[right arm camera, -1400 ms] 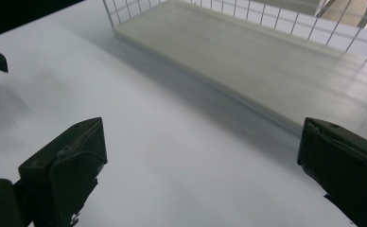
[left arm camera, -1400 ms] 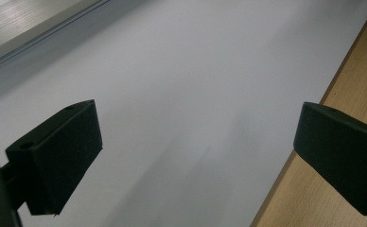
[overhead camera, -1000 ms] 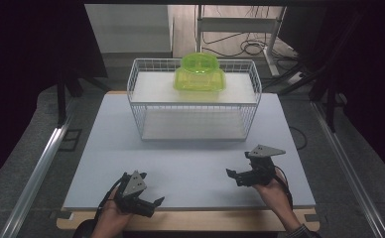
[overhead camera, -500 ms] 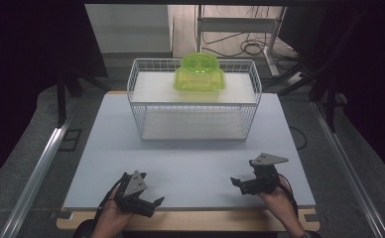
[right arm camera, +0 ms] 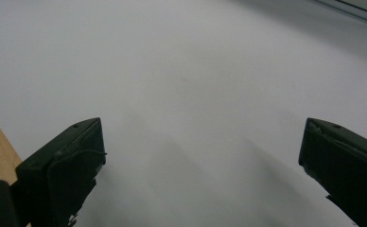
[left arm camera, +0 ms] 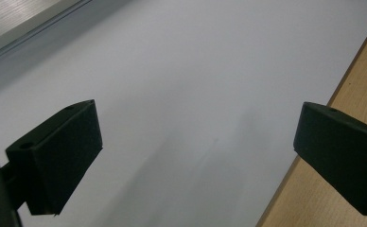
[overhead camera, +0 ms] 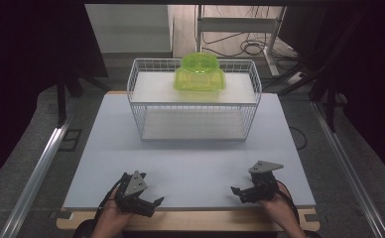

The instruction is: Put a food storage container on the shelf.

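Note:
A translucent green plastic container (overhead camera: 199, 73) sits upside down on the upper shelf of a white wire rack (overhead camera: 195, 101) at the far side of the table. My left gripper (overhead camera: 150, 204) rests low at the front left edge, jaws wide apart and empty, pointing right. In the left gripper view its fingers (left arm camera: 61, 153) frame bare white tabletop and the wooden edge. My right gripper (overhead camera: 237, 193) sits near the front right edge, open and empty, pointing left. Its fingers (right arm camera: 63, 165) show over plain white surface in the right gripper view.
The white table top (overhead camera: 195, 158) stretches between the rack and the grippers. A wooden lip (overhead camera: 190, 220) runs along the front edge. Metal rails (overhead camera: 36, 168) flank the table, and cables (overhead camera: 240, 47) lie on the floor behind the rack.
My right gripper has drawn back toward the front edge and dropped lower to the table. The left gripper has hardly moved.

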Motion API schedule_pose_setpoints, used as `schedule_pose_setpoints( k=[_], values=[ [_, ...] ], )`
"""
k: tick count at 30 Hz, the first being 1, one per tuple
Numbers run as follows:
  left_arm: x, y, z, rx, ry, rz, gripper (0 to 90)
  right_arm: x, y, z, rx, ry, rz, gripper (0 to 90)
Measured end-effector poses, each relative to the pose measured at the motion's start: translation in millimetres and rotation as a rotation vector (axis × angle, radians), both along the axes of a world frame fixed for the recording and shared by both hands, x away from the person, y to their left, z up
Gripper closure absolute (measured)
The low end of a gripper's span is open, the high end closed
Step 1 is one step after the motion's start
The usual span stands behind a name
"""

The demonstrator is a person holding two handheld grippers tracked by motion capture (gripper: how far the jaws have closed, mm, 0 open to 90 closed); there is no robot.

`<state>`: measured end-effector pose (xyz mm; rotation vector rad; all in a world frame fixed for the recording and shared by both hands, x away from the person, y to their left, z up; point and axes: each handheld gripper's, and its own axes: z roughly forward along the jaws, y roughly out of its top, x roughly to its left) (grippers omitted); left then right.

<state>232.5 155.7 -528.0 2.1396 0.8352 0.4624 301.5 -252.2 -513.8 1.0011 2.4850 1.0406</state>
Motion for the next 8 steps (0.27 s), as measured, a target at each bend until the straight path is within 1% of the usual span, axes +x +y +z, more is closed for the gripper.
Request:
schedule_pose_setpoints(
  k=[5,8],
  values=[
    [0.3,-0.2,-0.2,0.007,0.002,0.001,1.8,0.2,1.4,-2.4,-0.016,0.005,0.002,1.1],
    [0.9,-0.6,-0.4,0.009,0.002,0.003,1.8,0.6,2.1,-3.6,-0.030,0.011,-0.011,1.1]
  ],
)
